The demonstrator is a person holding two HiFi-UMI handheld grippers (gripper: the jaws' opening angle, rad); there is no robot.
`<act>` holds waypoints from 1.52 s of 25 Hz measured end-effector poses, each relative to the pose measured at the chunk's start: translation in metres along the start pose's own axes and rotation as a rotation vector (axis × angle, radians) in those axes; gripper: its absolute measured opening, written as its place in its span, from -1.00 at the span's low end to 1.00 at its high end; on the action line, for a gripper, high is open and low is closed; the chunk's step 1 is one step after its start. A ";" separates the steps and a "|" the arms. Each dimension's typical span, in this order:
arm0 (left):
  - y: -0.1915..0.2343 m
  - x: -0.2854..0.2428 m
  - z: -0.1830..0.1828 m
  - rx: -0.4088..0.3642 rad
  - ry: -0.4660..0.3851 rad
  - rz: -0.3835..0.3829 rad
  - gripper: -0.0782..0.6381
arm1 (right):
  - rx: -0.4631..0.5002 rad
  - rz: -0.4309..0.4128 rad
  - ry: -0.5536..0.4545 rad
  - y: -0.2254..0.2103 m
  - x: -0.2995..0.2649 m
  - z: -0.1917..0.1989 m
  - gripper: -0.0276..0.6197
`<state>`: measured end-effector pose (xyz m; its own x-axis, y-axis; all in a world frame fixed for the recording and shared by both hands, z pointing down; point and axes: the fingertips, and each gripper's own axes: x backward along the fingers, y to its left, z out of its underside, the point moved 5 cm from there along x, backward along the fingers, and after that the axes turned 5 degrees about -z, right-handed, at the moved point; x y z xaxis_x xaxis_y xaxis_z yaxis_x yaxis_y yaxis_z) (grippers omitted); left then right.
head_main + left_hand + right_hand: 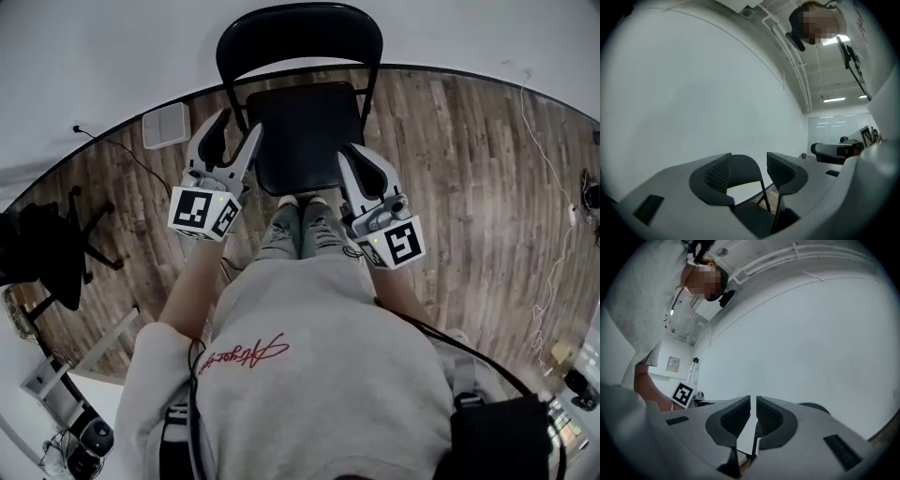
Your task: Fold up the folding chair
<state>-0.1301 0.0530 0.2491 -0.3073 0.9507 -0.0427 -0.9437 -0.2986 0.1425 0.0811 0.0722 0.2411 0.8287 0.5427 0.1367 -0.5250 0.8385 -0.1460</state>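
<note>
Stood at approach step, facing unfolded chair [305,131] at 12 o'clock, untouched. Held left claw [236,127] apart, empty; right claw [356,157] together, empty. Probably needed next: grip on backrest [300,36], seat [302,159] tipped up.

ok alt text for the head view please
Seen from above, a person in a grey sweatshirt stands facing an unfolded black folding chair on a brown wood plank floor by a white wall. Their left claw, jaws apart, and right claw, jaws together, hover at the seat's two sides, gripping nothing.
</note>
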 end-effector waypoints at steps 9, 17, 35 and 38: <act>0.119 -0.080 0.164 0.134 0.432 -0.133 0.08 | -0.805 0.376 0.168 -0.016 0.051 0.215 -0.22; 0.196 -0.126 0.246 0.139 0.568 -0.218 0.16 | -1.072 0.687 0.382 -0.002 0.119 0.390 -0.14; 0.203 -0.167 0.268 0.164 0.553 -0.014 0.18 | -1.387 0.607 -0.002 -0.034 0.122 0.488 -0.11; 0.199 -0.174 0.266 0.127 0.538 0.014 0.18 | -1.399 0.488 -0.065 -0.040 0.119 0.495 -0.11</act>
<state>-0.2320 -0.1496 0.5485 -0.3706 0.7598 -0.5342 -0.9270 -0.2668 0.2637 0.1049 0.1281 0.7487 0.5998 0.7828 -0.1655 -0.1031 -0.1295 -0.9862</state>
